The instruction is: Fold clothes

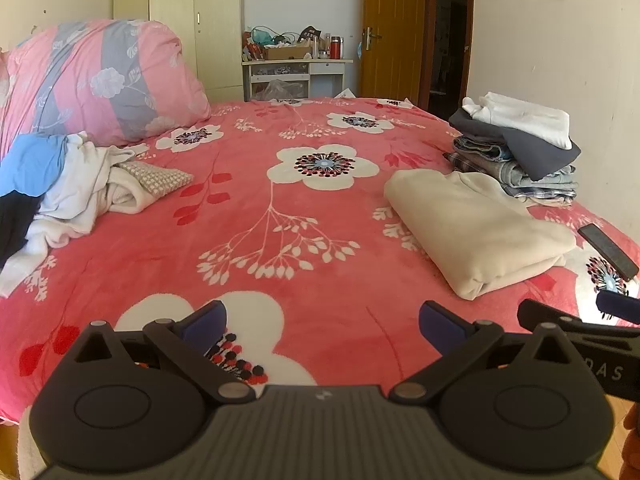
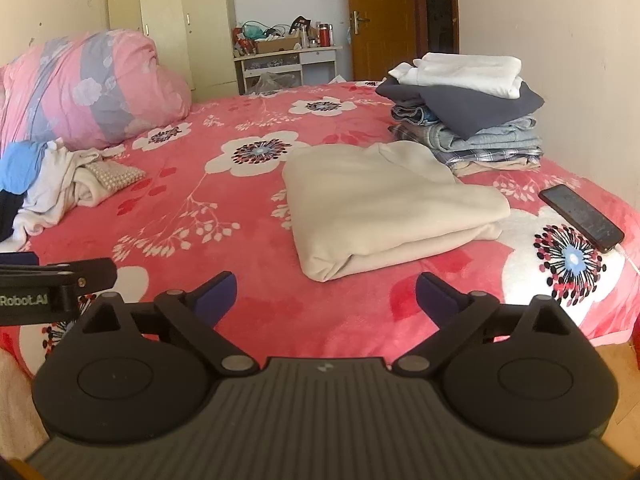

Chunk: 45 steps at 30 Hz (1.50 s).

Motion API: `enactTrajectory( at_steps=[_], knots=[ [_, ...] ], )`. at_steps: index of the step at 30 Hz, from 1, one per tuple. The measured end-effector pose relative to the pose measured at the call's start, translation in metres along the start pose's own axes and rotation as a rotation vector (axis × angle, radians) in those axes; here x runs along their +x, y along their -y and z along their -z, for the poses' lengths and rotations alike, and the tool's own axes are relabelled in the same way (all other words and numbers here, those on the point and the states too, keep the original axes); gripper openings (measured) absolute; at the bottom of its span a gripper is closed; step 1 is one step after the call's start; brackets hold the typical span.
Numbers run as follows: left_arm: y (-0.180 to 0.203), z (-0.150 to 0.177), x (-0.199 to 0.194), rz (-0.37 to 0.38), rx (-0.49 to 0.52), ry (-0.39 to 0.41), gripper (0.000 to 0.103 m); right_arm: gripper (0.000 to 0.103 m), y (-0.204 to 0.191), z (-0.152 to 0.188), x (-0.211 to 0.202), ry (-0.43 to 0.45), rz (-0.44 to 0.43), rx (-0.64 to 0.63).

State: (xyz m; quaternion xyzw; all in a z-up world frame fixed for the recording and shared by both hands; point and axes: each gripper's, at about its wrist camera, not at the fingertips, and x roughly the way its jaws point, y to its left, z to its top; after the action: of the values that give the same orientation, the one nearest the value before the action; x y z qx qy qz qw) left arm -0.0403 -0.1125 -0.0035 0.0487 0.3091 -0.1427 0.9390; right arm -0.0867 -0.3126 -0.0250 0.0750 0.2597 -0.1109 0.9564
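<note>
Both grippers hover over the near edge of the bed (image 1: 320,208), nothing between their fingers. Left gripper (image 1: 322,320): jaws wide, blue pads apart, only bedspread showing in the gap. Right gripper (image 2: 326,298): jaws wide too, empty; its tip also pokes into the left wrist view at the right edge.

Folded beige garment (image 2: 384,204) lies flat on the red floral bedspread (image 2: 248,216), ahead of the right gripper and ahead-right of the left one, apart from both. It touches no finger. Its far corner reaches the foot of the stack of folded clothes (image 2: 468,124): plaid and denim at the bottom, a dark grey piece over them, a white piece on top. The stack sits by the wall at the bed's right side.

Black phone (image 2: 580,216) lies on the bedspread right of the beige garment, with a white cable at its near end.

Unfolded pile (image 1: 60,184) at the bed's left: blue, black, white and cream pieces heaped together, just in front of a rolled pink-and-grey quilt (image 1: 100,80).

Far end of the room: cluttered white desk (image 1: 296,68), cream wardrobe (image 1: 200,24), wooden door (image 1: 392,28).
</note>
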Motion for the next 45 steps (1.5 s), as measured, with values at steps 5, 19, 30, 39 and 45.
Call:
enactTrajectory(
  at_steps=[5, 19, 30, 39, 45],
  knots=[
    [-0.003, 0.001, -0.002, 0.007, -0.008, 0.000, 0.103, 0.099, -0.008, -0.002, -0.006, 0.004, 0.021, -0.017],
    [-0.009, 0.002, -0.003, 0.010, -0.023, -0.001, 0.103, 0.101, -0.019, -0.001, -0.008, -0.010, 0.077, -0.024],
    [-0.012, 0.003, -0.002, 0.010, -0.030, -0.007, 0.103, 0.102, -0.020, 0.001, -0.003, -0.029, 0.095, -0.019],
    [-0.013, 0.003, -0.002, 0.010, -0.036, -0.009, 0.103, 0.102, -0.020, 0.000, -0.003, -0.031, 0.094, -0.019],
    [-0.014, 0.003, -0.002, 0.009, -0.038, -0.011, 0.103, 0.102, -0.021, 0.001, -0.003, -0.032, 0.099, -0.022]
  ],
)
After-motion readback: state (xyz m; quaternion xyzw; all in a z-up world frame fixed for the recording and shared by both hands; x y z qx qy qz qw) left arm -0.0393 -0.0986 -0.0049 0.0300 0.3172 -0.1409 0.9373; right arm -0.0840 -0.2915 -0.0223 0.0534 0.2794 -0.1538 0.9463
